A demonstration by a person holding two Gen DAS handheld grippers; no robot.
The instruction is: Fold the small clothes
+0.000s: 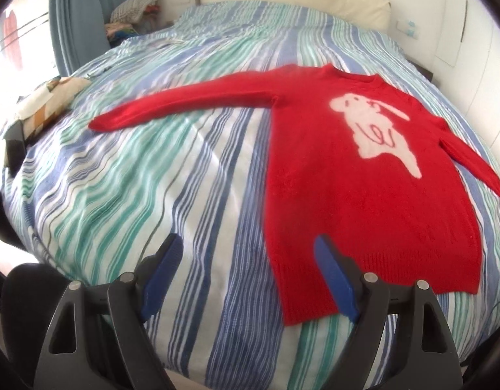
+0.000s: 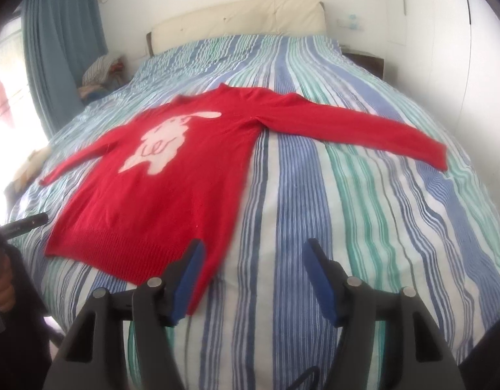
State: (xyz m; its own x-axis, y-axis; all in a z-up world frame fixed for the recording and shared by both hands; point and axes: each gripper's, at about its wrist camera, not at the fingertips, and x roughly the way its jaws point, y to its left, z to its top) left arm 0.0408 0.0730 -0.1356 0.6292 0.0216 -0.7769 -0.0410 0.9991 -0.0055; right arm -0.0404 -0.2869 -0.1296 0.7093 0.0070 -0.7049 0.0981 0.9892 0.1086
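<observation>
A small red sweater [image 1: 354, 182] with a white rabbit picture lies flat, face up, on the striped bed, both sleeves spread out. It also shows in the right wrist view [image 2: 172, 175]. My left gripper [image 1: 248, 243] is open and empty, hovering above the sweater's lower left hem corner; its right finger is over the hem. My right gripper [image 2: 253, 247] is open and empty above the lower right hem corner; its left finger is over the hem. The left gripper's tip [image 2: 29, 221] and the hand holding it show at the right wrist view's left edge.
The bed [image 1: 172, 169] has a blue, green and white striped cover and a cream headboard [image 2: 240, 16]. A patterned pillow [image 1: 45, 104] lies at the left edge. A clothes pile [image 1: 133, 13] and blue curtain [image 2: 61, 52] stand far left. A nightstand [image 2: 367, 60] is far right.
</observation>
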